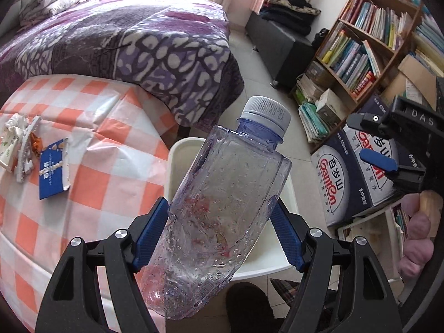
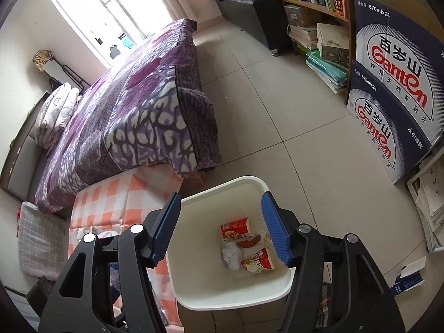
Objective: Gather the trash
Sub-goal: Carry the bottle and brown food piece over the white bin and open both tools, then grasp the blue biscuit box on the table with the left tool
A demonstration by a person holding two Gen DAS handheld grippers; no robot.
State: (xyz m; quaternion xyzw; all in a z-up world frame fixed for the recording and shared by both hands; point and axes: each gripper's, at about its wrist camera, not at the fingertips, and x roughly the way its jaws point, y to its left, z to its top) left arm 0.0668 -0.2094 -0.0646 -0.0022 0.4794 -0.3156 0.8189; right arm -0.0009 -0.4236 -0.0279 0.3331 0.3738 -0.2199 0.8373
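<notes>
A clear, crumpled plastic bottle (image 1: 230,194) with a pale grey cap is pressed between the blue pads of my left gripper (image 1: 219,205), cap pointing up and away. It hangs over the near edge of a white bin (image 1: 183,149). My right gripper (image 2: 221,197) stands open above the same white bin (image 2: 222,187) with nothing between its fingers. At the bottom of the bin lie red snack wrappers (image 2: 236,229) and a crumpled tissue (image 2: 231,254). My right gripper (image 1: 366,140) also shows at the right edge of the left wrist view.
A table with an orange-checked cloth (image 1: 97,138) stands left of the bin, bearing a blue packet (image 1: 52,172) and crumpled wrappers (image 1: 16,144). Behind it is a purple bed (image 1: 125,41). A bookshelf (image 1: 360,50) and water boxes (image 2: 394,88) line the right. A blue carton (image 2: 408,280) lies on the floor.
</notes>
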